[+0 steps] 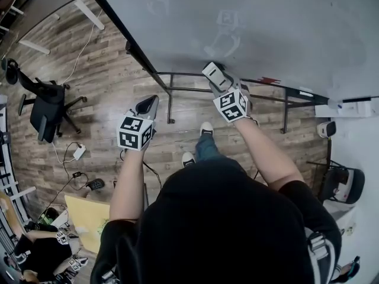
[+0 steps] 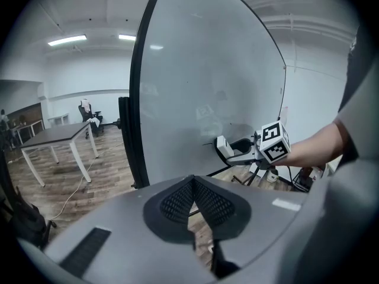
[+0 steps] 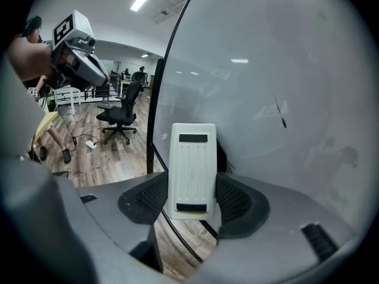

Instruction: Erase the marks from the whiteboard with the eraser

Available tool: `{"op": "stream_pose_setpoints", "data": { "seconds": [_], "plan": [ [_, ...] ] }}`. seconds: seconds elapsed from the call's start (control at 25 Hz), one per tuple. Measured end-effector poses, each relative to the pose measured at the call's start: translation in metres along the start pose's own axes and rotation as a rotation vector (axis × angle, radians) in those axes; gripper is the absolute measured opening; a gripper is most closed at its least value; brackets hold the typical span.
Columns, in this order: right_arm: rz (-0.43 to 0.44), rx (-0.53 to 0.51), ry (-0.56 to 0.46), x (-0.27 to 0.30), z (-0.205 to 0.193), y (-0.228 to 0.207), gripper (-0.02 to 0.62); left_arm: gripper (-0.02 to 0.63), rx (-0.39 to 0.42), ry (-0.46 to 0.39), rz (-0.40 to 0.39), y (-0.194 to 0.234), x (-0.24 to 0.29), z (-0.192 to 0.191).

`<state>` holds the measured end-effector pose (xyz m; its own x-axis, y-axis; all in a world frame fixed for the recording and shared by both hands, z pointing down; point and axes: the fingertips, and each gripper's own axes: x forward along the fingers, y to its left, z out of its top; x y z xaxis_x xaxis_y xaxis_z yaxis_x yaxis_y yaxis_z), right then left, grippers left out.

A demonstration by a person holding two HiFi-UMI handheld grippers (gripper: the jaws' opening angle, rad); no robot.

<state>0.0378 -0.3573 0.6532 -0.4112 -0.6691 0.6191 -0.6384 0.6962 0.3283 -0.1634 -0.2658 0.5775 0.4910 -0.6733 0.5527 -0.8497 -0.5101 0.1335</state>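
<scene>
Now | right gripper (image 3: 192, 201) jaws clamp eraser (image 3: 191, 164) near whiteboard (image 1: 266, 28) | left gripper (image 2: 193, 201) jaws closed, empty

1. A wood-plank floor (image 1: 112, 81) carried everything in the room.
2. The whiteboard (image 1: 266, 28) stood on it at the far side, on a black metal frame (image 1: 170, 102).
3. A black office chair (image 1: 46, 108) stood on the floor at the left.
4. A white power strip (image 1: 79, 152) with its cable lay near the chair, with a small dark device (image 1: 95, 184) nearer.
5. A yellow sheet (image 1: 89, 218) lay at the near left.
6. The person's shoes (image 1: 206, 128) stood on the planks just beside the frame.
</scene>
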Motion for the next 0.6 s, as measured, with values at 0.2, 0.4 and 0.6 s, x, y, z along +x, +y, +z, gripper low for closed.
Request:
{"op": "stream_pose_setpoints", "data": {
  "seconds": [0.2,0.4,0.6],
  "plan": [
    [-0.013,-0.017,0.010,0.014,-0.002,-0.003,0.245,0.011,-0.009,0.008,0.003,0.004,0.004,-0.004],
    [-0.031,-0.030,0.014,0.022,-0.004,-0.005,0.244,0.011,-0.019,0.014,0.007,0.008,0.005,-0.009],
    [-0.042,-0.034,0.011,0.024,-0.004,-0.003,0.244,0.011,-0.024,0.015,0.006,0.009,0.006,-0.012]
  ]
}}
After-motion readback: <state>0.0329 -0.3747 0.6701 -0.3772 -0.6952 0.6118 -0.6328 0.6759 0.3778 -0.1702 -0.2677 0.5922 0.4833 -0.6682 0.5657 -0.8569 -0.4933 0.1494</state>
